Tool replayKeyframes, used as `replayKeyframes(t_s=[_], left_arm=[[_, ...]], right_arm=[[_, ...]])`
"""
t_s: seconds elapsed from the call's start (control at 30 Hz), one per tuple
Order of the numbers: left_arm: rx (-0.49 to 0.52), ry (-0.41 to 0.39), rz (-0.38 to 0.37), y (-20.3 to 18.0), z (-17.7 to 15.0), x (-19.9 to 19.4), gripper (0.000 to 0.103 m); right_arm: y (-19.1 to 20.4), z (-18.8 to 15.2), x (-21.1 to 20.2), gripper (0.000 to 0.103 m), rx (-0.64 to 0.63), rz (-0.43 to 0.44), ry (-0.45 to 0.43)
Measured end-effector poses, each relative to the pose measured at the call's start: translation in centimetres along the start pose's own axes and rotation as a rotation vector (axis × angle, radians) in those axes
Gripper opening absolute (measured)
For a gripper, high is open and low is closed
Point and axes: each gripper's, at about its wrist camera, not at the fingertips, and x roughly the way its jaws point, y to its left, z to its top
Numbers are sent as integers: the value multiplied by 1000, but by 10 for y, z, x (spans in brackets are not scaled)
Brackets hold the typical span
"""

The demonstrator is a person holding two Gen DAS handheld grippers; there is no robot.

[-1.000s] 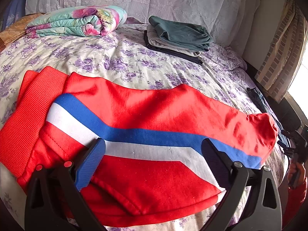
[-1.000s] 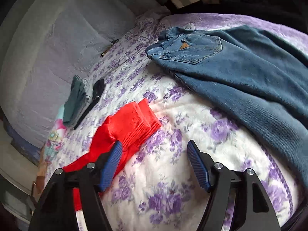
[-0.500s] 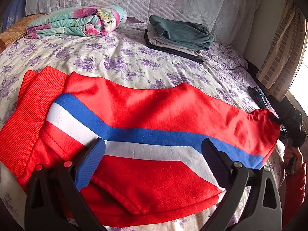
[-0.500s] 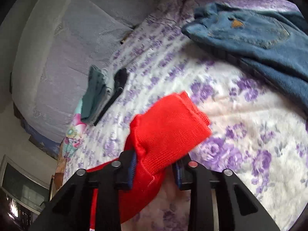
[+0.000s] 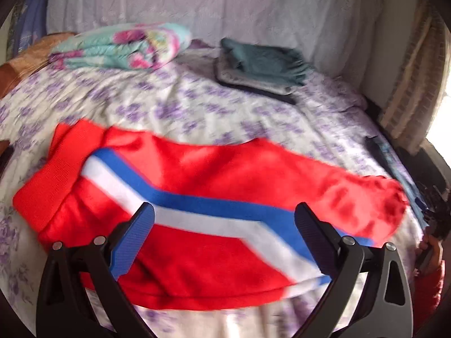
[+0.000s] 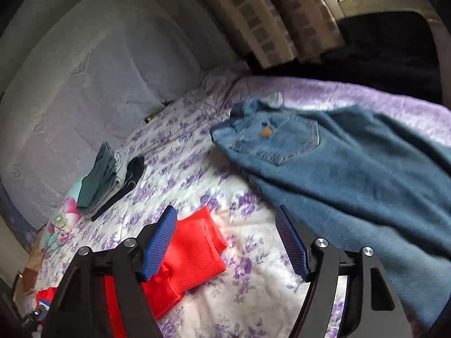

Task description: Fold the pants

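While the red pants [image 5: 214, 197] lay spread across the bed [image 5: 180, 107], the left hand-held gripper [image 5: 224, 219] hung above them, jaws apart, gripping nothing; the right hand-held gripper [image 6: 225, 225] was opening, its pads clear of the red cuff [image 6: 194, 250] lying by the left pad; jeans [image 6: 352, 169] lay to the right; a folded stack [image 5: 262, 67] sat near the headboard.

Red pants [image 5: 214, 174], folded lengthwise, flat on bed.
Blue-and-white side stripe faces up; ribbed cuffs [image 6: 197, 248] lie stacked at the right.
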Motion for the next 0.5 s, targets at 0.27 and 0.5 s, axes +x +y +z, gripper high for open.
replayKeyframes(t_s=[0.27,0.5], left_arm=[[250,96,-61,-119,18,45,97],[99,199,-17,-78,13,98,98]], right_arm=[[143,-40,31,73,-396,352,298],[111,-43,63,65,-253,306,380]])
